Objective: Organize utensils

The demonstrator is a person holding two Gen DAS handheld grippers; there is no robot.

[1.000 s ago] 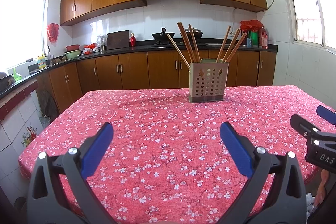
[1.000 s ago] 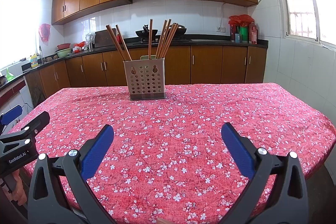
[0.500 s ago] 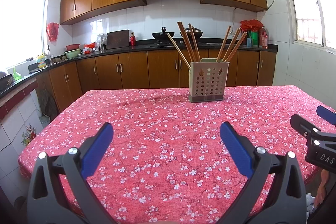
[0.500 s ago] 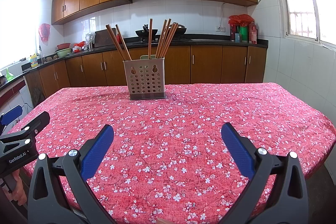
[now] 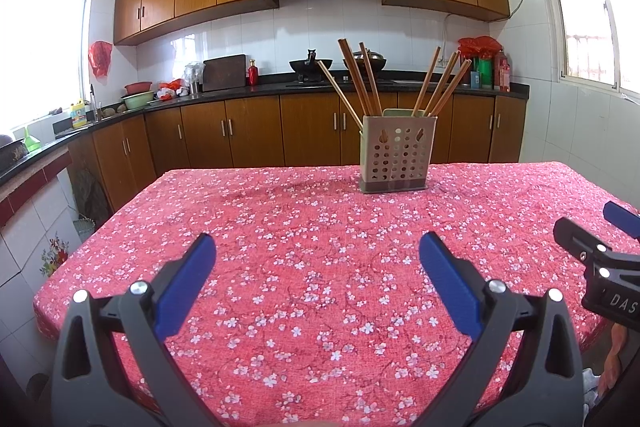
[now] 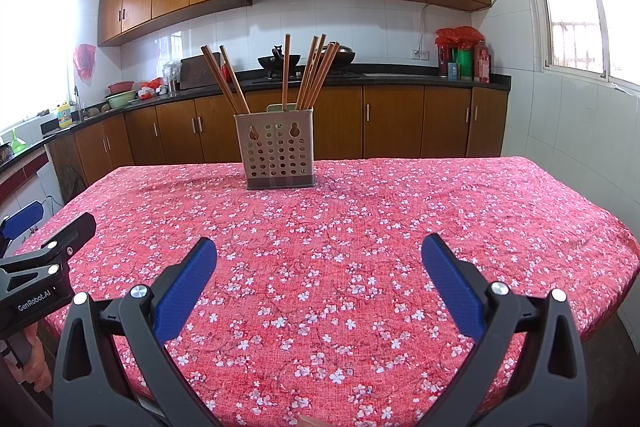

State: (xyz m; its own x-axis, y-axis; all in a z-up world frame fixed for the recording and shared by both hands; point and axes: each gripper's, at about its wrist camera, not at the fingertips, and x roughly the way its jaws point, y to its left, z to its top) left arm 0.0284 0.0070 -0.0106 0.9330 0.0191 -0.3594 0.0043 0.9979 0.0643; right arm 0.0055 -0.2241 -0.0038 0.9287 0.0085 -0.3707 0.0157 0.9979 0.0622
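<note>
A beige perforated utensil holder (image 5: 395, 154) (image 6: 277, 151) stands upright at the far side of the table. Several brown chopsticks (image 5: 360, 79) (image 6: 311, 73) lean in it, fanned to both sides. My left gripper (image 5: 317, 247) hovers open over the near part of the table, nothing between its blue pads. My right gripper (image 6: 319, 249) is likewise open and empty, well short of the holder. Each gripper appears at the edge of the other's view: the right gripper (image 5: 600, 251) and the left gripper (image 6: 40, 247).
A red floral tablecloth (image 5: 312, 227) (image 6: 380, 211) covers the table; its edges drop off left, right and near. Kitchen counter (image 5: 240, 93) with cabinets, wok and bottles runs behind. A hand (image 6: 34, 367) holds the left gripper's grip.
</note>
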